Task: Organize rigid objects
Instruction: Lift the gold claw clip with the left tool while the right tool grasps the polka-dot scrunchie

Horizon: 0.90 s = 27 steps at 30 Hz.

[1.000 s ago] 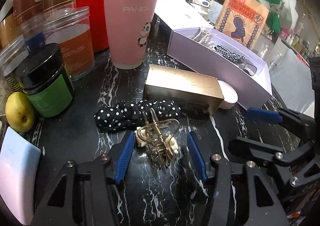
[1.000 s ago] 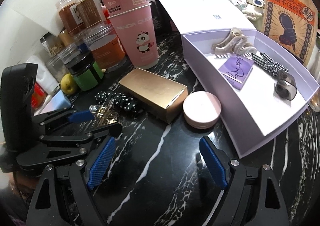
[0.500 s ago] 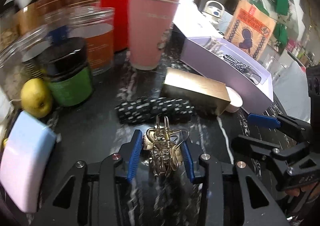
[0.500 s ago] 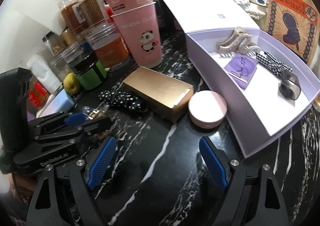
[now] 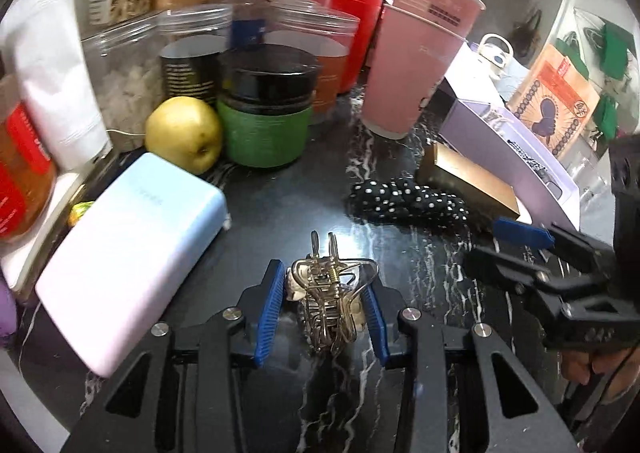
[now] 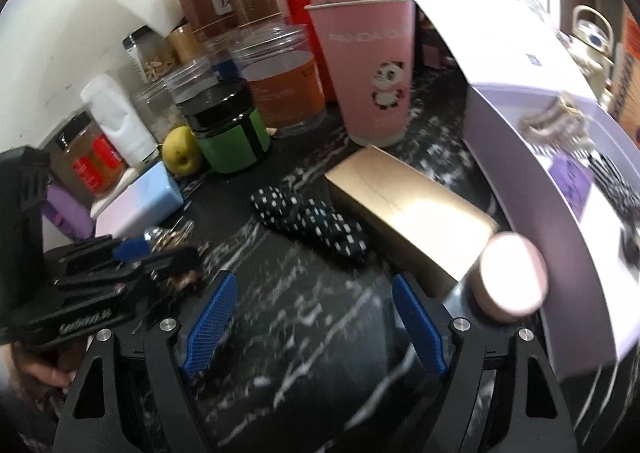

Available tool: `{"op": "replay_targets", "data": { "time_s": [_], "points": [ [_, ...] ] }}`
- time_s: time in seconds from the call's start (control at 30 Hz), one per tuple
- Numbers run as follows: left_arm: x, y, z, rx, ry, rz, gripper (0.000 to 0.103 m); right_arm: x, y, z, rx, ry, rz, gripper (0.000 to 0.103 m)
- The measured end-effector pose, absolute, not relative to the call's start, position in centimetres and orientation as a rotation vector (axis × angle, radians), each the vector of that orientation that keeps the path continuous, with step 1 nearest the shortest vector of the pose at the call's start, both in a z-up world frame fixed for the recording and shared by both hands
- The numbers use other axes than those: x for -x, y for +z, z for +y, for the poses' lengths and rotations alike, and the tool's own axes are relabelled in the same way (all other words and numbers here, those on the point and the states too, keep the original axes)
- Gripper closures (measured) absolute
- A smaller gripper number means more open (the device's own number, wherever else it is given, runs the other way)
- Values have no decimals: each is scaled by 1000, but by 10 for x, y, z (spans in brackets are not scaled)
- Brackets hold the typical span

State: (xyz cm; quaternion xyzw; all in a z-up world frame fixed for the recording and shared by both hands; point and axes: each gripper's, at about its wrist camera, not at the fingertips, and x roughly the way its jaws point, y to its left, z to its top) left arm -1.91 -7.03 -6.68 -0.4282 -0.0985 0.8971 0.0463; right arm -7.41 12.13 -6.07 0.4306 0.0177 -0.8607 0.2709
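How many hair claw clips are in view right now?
2. A gold wire claw clip sits gripped in the left tongs over the black marble counter. A beige claw clip lies inside the lavender box. The box may hide others.

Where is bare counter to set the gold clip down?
Bare patches: in front of the right tool, short of the polka-dot band; and between the pastel case, green jar and band. Crowded: the jar row behind, and around the gold box and lavender box.
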Motion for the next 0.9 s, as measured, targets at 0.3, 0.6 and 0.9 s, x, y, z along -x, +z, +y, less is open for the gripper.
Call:
{"op": "replay_targets", "data": {
  "time_s": [0.3, 0.6, 0.9],
  "points": [
    [18, -67, -78, 1313, 2735, -377, 65, 96, -67, 97, -1149, -2291, 88, 25],
    [17, -67, -78, 1316, 2739, -378, 65, 86, -66, 81, -1113, -2173, 140, 31],
    [17, -70, -81, 1323, 2748, -396, 65, 96, -71, 73, -1110, -2223, 183, 34]
  ]
}}
